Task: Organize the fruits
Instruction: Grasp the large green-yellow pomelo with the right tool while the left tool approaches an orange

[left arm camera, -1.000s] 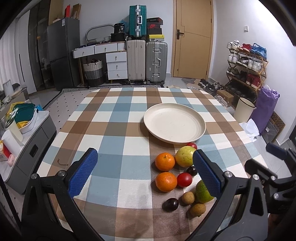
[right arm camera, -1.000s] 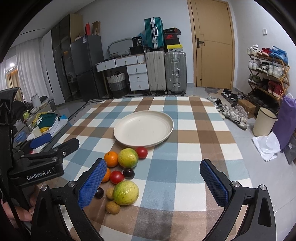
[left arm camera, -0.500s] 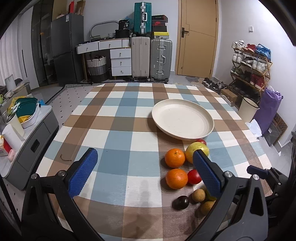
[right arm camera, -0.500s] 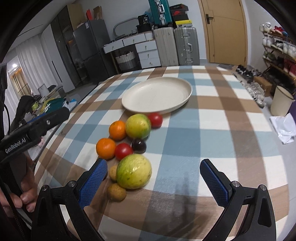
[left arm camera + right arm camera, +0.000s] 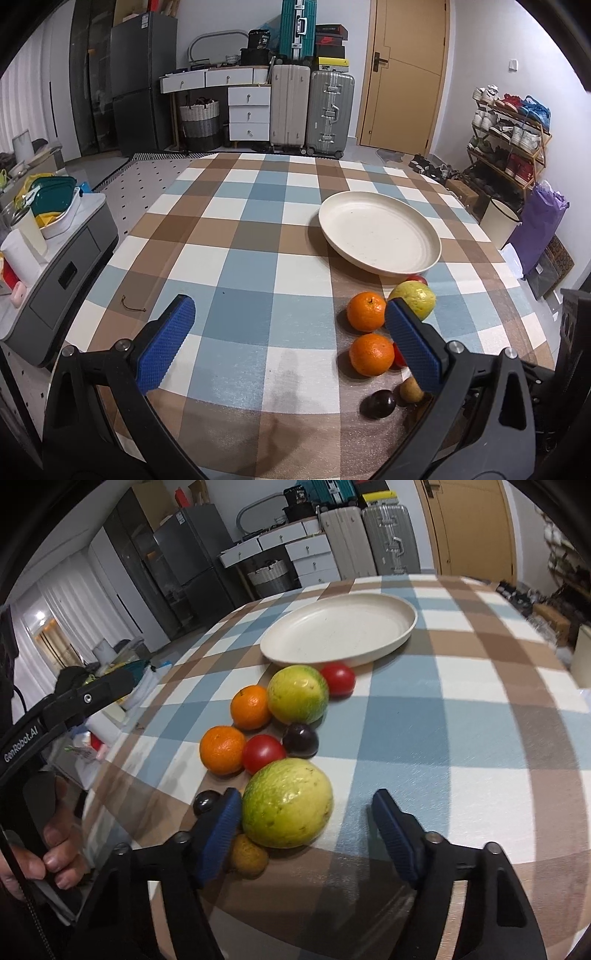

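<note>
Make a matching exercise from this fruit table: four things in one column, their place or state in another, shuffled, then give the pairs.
Things
1. cream plate
2. big green-yellow fruit
3. red tomato
4. left gripper

Places or states
A. against the plate's near rim
B. between the right gripper's half-closed jaws, not clamped on both sides
C. holds no fruit
D. jaws wide apart over bare tablecloth

Pairs: 1-C, 2-B, 3-A, 4-D
</note>
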The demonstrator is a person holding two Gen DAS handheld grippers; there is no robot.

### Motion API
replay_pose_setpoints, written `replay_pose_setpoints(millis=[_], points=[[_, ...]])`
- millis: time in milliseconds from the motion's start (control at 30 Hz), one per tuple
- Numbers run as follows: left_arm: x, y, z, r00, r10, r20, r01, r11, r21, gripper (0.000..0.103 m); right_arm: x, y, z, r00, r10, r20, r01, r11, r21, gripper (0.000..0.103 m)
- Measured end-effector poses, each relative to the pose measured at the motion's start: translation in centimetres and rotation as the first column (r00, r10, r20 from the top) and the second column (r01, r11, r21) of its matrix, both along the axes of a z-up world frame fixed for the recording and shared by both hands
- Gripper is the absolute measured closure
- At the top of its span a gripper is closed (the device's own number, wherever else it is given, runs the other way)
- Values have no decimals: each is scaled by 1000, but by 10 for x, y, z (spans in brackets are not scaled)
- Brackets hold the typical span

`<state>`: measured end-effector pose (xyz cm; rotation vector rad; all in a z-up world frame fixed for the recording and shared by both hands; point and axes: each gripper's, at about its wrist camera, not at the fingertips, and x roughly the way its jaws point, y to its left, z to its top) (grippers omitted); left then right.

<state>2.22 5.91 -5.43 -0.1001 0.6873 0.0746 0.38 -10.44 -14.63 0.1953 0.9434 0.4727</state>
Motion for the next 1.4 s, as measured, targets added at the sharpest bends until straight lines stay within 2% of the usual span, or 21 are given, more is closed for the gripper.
replay_pose_setpoints(millis=[33,67,167,500,667,867,1200,1400], points=[[1,2,-1,1000,3,-3,-3,1000,-5,0,0,0,-1,1000,12,-6,-12,1000,17,44],[2,4,-2,1000,6,-6,-6,1000,-11,0,0,1,-1,1000,22,-8,-22,999,25,52],[5,12,-4,1000,8,-13,-9,999,-33,0,0,5,-1,999,41,5,-41,999,4,52],[13,35,-20,997,24,-68,-31,994,-101,1,0,-5,1,1000,25,7,-25,998,51,52],[21,32,-33,992,-26,-126,6,988,-154,1,2,-6,8,999,27,26,-29,998,60,52],[33,14,-53,973,-109,-203,69,978,-196,1,5,-12,9,999,19,33,-22,997,79,52],[47,-21,-71,944,-211,-254,167,968,-186,1,9,-18,10,999,21,45,-26,994,103,52],[54,-30,-78,934,-221,-281,178,969,-169,1,10,-22,10,999,19,49,-25,993,115,52]])
